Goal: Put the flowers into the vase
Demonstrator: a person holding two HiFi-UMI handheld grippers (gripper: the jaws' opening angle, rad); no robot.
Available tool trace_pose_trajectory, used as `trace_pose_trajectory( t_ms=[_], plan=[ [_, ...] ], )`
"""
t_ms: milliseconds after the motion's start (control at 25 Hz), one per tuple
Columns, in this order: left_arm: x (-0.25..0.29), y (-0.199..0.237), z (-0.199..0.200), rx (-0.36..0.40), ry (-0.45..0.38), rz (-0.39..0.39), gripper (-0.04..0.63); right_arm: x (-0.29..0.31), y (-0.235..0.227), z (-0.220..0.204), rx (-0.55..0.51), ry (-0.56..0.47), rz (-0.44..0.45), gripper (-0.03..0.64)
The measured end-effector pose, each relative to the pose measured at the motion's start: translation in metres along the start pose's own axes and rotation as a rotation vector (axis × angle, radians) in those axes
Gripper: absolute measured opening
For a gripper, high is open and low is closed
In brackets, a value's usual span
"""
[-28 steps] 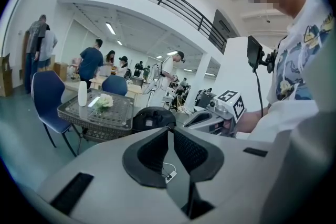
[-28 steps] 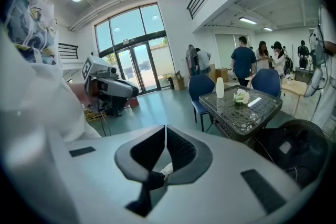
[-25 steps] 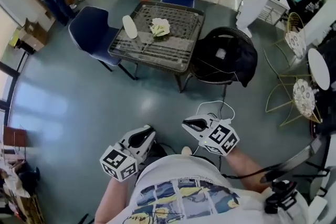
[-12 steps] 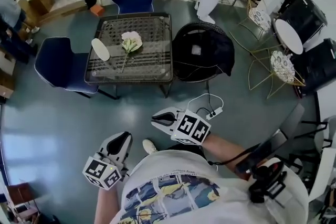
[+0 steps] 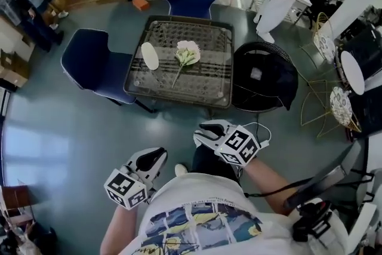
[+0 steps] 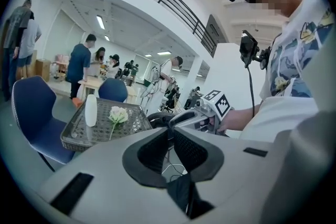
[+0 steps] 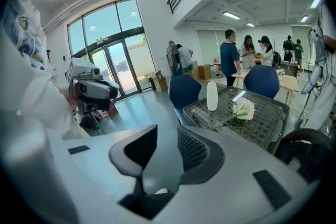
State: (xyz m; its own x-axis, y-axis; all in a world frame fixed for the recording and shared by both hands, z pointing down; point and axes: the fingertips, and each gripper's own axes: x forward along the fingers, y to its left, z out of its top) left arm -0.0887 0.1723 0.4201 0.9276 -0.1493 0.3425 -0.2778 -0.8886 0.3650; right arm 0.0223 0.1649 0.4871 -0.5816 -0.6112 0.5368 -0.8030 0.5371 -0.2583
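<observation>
The right tongs (image 7: 167, 147) have just been opening, now slightly spread and empty, while the left tongs (image 6: 170, 136) are pressed together.

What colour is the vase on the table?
White; the vase shows best in the right gripper view.

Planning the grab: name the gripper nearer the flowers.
Right. The right gripper, jaws just opening and empty, is short of the table, facing the flowers; the left gripper is further back, leftward.
</observation>
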Motion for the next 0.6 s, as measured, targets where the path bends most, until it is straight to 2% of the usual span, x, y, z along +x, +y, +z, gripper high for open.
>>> trace_pose_trajectory(
  t_ms=[120, 280, 600],
  plan=[
    [0.018, 0.026, 0.016, -0.007, -0.002, 0.020, 0.043, 0.015, -0.053, 0.015, 0.069, -0.020, -0.018, 0.134],
    [0.046, 0.064, 0.041, -0.019, 0.006, 0.069, 0.043, 0.040, -0.139, 0.038, 0.215, -0.060, -0.025, 0.174],
    [0.121, 0.122, 0.104, -0.014, 0.034, 0.133, 0.043, 0.090, -0.312, 0.063, 0.407, -0.069, -0.064, 0.215]
  ],
)
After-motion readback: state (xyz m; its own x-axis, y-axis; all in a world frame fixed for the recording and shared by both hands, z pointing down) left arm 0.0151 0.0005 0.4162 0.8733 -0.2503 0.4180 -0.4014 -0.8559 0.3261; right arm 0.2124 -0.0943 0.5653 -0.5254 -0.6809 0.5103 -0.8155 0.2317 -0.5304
